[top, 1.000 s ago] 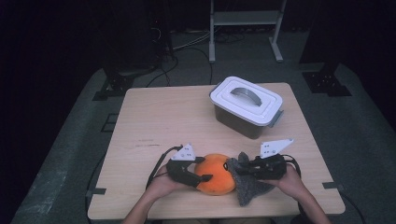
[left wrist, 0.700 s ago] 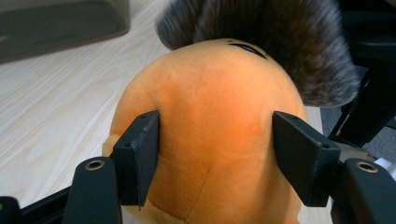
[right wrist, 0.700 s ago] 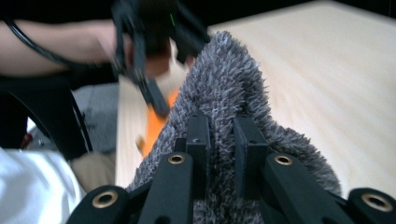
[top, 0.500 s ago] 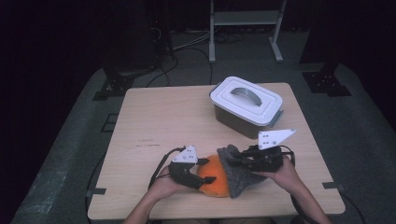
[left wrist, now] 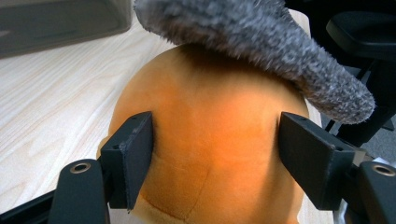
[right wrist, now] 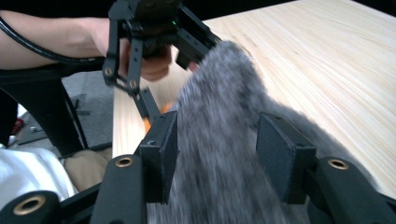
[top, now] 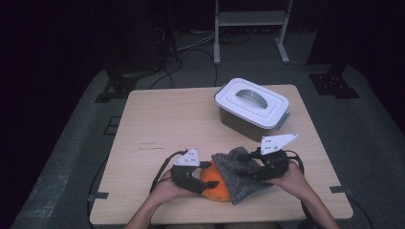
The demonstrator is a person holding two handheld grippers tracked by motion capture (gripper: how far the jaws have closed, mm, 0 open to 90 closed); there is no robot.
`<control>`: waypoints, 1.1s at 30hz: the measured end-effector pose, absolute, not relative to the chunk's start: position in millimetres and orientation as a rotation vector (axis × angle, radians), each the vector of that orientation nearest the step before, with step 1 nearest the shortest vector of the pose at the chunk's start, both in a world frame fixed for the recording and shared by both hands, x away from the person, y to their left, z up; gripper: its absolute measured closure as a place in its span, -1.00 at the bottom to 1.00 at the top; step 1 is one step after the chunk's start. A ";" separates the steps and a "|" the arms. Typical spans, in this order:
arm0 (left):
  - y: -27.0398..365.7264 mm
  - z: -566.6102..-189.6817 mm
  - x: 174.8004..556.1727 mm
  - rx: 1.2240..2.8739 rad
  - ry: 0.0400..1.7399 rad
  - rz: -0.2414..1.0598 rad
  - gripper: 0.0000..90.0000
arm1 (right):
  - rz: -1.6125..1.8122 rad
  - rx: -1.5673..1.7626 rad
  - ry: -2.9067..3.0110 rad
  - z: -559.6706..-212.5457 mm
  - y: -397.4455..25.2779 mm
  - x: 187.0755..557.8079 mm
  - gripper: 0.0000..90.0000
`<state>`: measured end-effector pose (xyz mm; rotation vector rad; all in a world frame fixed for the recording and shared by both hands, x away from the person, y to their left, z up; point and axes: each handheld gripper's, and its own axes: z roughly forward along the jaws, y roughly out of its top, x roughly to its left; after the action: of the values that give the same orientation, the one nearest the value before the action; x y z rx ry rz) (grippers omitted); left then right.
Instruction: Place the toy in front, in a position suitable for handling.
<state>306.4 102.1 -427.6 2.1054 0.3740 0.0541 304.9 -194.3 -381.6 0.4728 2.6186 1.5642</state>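
Jaws of the left gripper [left wrist: 215, 158] stand wide apart on either side of the orange plush ball [left wrist: 210, 135]; we record both pads pressed against its flanks, so the ball is clamped between them. In the high view we find this left gripper [top: 198, 180] at the near edge of the wooden table [top: 162, 124], held in the person's left hand [top: 165, 190], with the ball [top: 217, 187] resting on the tabletop just to its right.

On the right gripper [right wrist: 217, 154], we note the jaws set moderately apart with the grey fuzzy cloth [right wrist: 224, 154] bunched between them. We see the left pad against the fabric; at the right pad we cannot tell whether contact is full, because the cloth is blurred. In the high view the right gripper [top: 267, 167] sits at the cloth's right side, and the cloth [top: 241, 174] lies draped over the right half of the ball. We observe the same overlap from the left gripper view, where the cloth [left wrist: 261, 51] caps the ball's top.

Against the picture from half a second ago, we find the cloth spread further across the ball and the right gripper shifted slightly. The left gripper keeps its place.

A white-lidded grey container [top: 251, 107] stands well apart at the far right of the table.
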 end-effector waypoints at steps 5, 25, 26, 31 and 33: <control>103.1 -423.7 307.5 2.110 0.364 0.056 -0.45 | 1.504 0.527 2.615 -395.5 -208.6 299.2 0.21; 85.1 -379.0 297.8 2.064 0.158 0.199 -0.58 | 1.481 0.388 2.632 -389.3 -178.4 295.3 0.63; 82.5 -379.8 299.3 2.076 0.154 0.195 -0.48 | 1.492 0.382 2.632 -389.4 -178.0 295.5 0.63; 69.3 -389.3 308.7 2.191 0.168 0.177 -0.15 | 1.511 0.391 2.630 -390.6 -183.9 295.3 0.54; 66.0 -393.8 308.5 2.187 0.157 0.161 0.00 | 1.514 0.396 2.626 -391.5 -187.1 294.8 0.51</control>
<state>308.5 66.0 -393.8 2.1865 0.1569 0.1609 294.8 -187.1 -391.5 0.3964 2.6260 1.5137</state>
